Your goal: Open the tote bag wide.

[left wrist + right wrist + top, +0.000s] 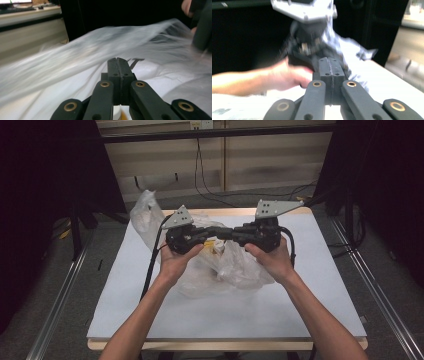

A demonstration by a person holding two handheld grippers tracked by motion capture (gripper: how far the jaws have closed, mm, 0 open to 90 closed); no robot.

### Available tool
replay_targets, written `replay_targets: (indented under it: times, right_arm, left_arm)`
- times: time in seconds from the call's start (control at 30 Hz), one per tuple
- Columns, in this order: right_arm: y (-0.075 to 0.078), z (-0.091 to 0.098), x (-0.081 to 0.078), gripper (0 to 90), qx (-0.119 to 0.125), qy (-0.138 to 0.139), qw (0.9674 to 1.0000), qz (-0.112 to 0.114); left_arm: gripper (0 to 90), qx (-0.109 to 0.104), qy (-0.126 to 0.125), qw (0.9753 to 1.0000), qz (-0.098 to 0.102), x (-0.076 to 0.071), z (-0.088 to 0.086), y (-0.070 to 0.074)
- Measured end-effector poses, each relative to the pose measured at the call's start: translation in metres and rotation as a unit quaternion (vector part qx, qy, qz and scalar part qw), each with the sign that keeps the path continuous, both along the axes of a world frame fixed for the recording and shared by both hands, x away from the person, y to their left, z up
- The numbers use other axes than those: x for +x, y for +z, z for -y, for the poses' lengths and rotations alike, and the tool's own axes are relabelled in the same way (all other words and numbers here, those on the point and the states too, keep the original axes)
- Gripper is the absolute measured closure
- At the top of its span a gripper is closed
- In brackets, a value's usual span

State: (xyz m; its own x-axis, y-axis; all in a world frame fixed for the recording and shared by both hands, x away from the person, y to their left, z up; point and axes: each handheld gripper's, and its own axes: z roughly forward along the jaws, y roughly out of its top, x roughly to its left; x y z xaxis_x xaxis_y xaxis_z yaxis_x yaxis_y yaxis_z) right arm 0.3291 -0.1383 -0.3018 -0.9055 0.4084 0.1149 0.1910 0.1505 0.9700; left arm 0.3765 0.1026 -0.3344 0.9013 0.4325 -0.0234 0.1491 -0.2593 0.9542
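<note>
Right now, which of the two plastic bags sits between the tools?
The crumpled bag at the table's centre, under both tools; the other bag lies apart at the far left corner.

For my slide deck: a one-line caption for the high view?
Two hand-held grippers, left gripper and right gripper, meet tip to tip above a clear plastic bag on the table.

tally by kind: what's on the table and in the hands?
Clear plastic bags: 1 crumpled heap, separate bags cannot be told apart
Grippers: 2, left gripper and right gripper, jaws pressed together
White table: 1
Total: 4
</note>
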Motion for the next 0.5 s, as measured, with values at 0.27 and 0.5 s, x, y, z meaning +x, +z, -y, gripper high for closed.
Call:
replay_targets:
  times: [0.27,0.5]
  right_arm:
    - [-0.045,0.018,0.014,90.0,-0.040,-0.039,0.9973,-0.047]
    - [-0.073,0.026,0.029,90.0,-0.043,-0.071,0.9934,-0.079]
  left_arm:
    - [90.0,0.036,0.009,0.9993,-0.004,0.002,-0.005,-0.021]
    - [90.0,0.034,0.021,0.9990,-0.019,0.005,-0.018,-0.036]
